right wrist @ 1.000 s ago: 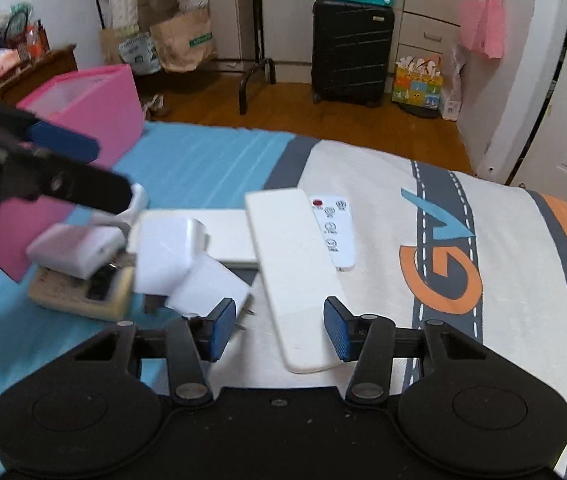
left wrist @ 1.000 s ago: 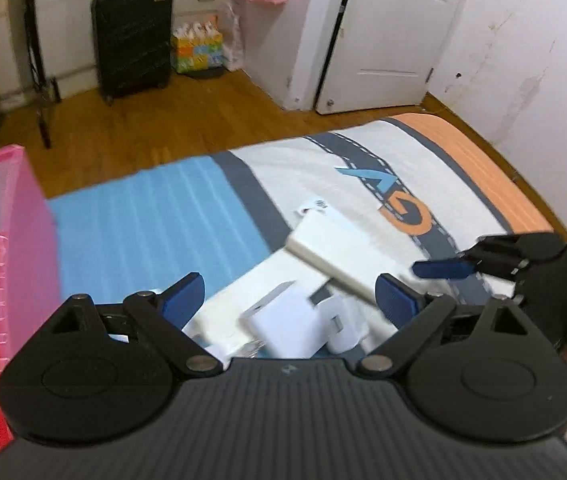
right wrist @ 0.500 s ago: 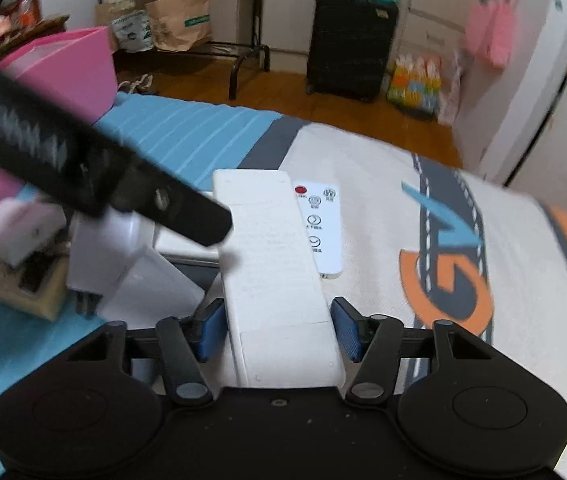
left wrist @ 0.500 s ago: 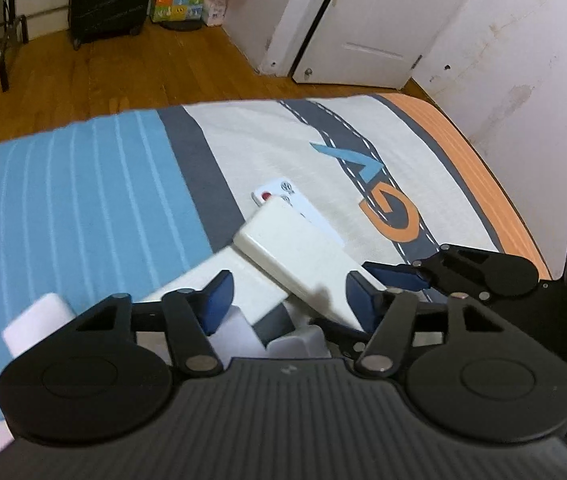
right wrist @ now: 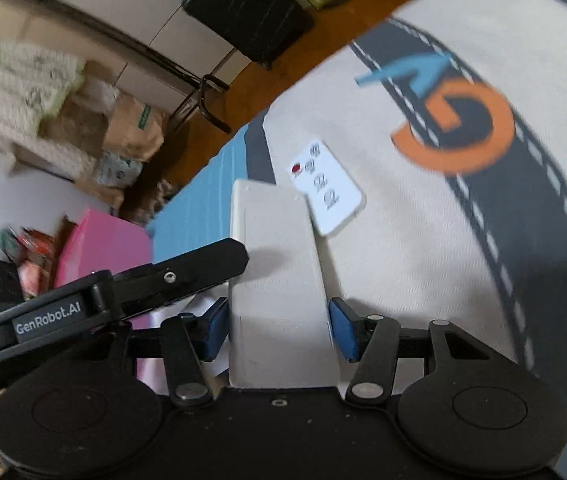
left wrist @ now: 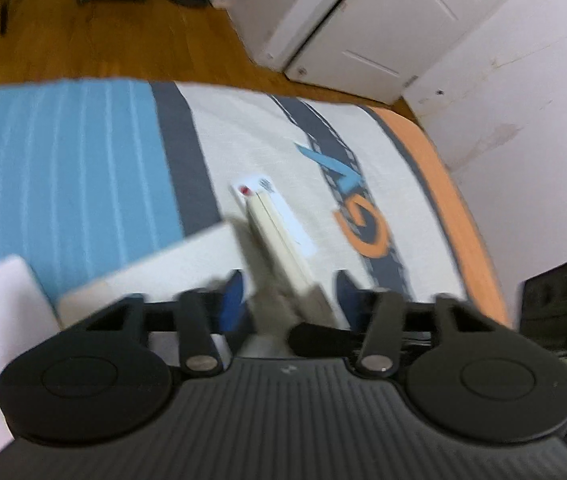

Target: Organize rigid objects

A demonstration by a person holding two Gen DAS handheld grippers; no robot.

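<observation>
Both hand-held grippers are working one long cream plastic block (right wrist: pixel 279 280) lifted edge-up over the patterned bed (right wrist: pixel 423 260). The right hand-held gripper (right wrist: pixel 279 330) is clamping its end. The left hand-held gripper (left wrist: pixel 289 296), jaws just narrowing, is straddling it without clear contact. Opposed pulls risk twisting it loose onto the flat white remote control (right wrist: pixel 329 192).

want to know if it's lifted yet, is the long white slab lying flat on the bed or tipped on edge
Tipped on edge: the left wrist view shows the white slab narrow side up, over the remote.

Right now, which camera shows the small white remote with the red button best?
Right wrist view: the small remote lies face up, its red button and icons visible. Left wrist view shows only a blurred part behind the long white block.
</observation>
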